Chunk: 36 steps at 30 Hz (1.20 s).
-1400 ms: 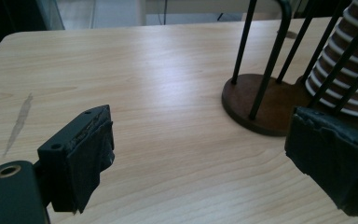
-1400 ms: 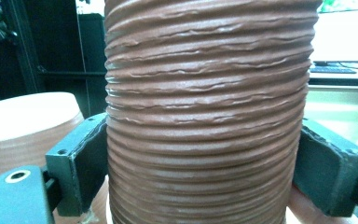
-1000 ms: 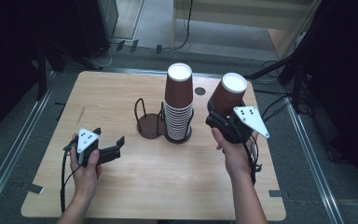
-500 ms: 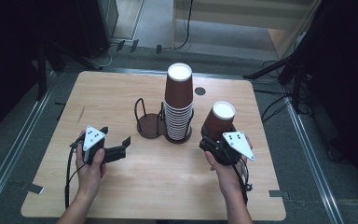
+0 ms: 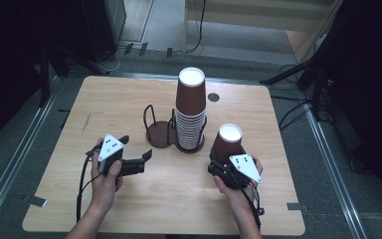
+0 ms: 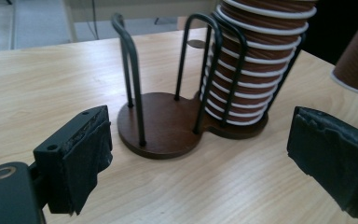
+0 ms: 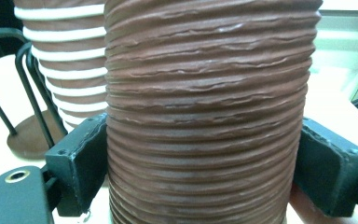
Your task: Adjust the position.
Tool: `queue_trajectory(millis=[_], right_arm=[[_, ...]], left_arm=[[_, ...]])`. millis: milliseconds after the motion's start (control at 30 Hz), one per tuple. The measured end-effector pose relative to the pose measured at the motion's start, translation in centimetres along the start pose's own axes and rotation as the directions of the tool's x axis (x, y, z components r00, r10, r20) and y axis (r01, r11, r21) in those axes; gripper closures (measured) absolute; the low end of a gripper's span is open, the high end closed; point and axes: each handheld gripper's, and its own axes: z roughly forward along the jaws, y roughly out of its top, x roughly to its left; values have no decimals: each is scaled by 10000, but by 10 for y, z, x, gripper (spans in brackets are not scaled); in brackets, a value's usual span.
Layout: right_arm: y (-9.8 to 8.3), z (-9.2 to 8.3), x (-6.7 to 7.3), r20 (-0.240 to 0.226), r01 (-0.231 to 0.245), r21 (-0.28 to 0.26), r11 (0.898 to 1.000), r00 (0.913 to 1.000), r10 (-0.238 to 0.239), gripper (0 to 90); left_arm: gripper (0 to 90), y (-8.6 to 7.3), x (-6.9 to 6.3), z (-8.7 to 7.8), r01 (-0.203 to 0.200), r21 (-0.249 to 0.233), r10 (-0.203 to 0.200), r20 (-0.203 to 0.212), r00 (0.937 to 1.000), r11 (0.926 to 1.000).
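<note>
Lowered from beside the cup stack (image 5: 191, 112), the right gripper (image 5: 227, 160) now clamps an upside-down ribbed paper cup (image 5: 227, 142) upright at table level, right of the stack; the left gripper (image 5: 146, 158), empty, has just been opening wider, facing the wire holder (image 5: 160, 129).

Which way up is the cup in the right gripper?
Upside down: the cup stands with its white base up, the right gripper clamping its ribbed wall.

no readable text or labels
</note>
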Motion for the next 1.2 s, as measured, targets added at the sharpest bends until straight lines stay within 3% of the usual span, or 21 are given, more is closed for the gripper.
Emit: queue_trajectory(millis=[100,300,500,600,733,900,1000,1200], right_arm=[[-5,1,0,-241,165,116,9998,9996,-162,131],[-10,2,6,-609,395,243,9989,9974,-380,132],[-12,1,17,-1122,905,98,9959,9897,-888,134],[-15,2,23,-1264,1234,80,9923,9845,-1214,134],[-19,4,32,-1465,1655,-22,9862,9755,-1640,133],[-24,4,43,-1968,2195,-321,9751,9551,-2215,132],[-26,3,49,-1995,2497,-475,9672,9464,-2542,133],[-31,2,61,-2031,3269,-703,9424,9203,-3344,132]], left_arm=[[36,-3,-5,2,-181,172,175,346,9992,9997],[0,-2,-9,3,-170,299,146,790,9968,9994],[0,3,-20,5,-331,561,259,1237,9920,9979],[0,6,-25,5,-356,621,252,1606,9867,9974],[0,9,-27,4,-430,702,285,1957,9802,9966],[1,9,-28,4,-597,854,389,2276,9730,9946],[1,8,-32,6,-636,943,387,2452,9687,9935],[1,9,-40,7,-743,1046,432,2735,9609,9917]])
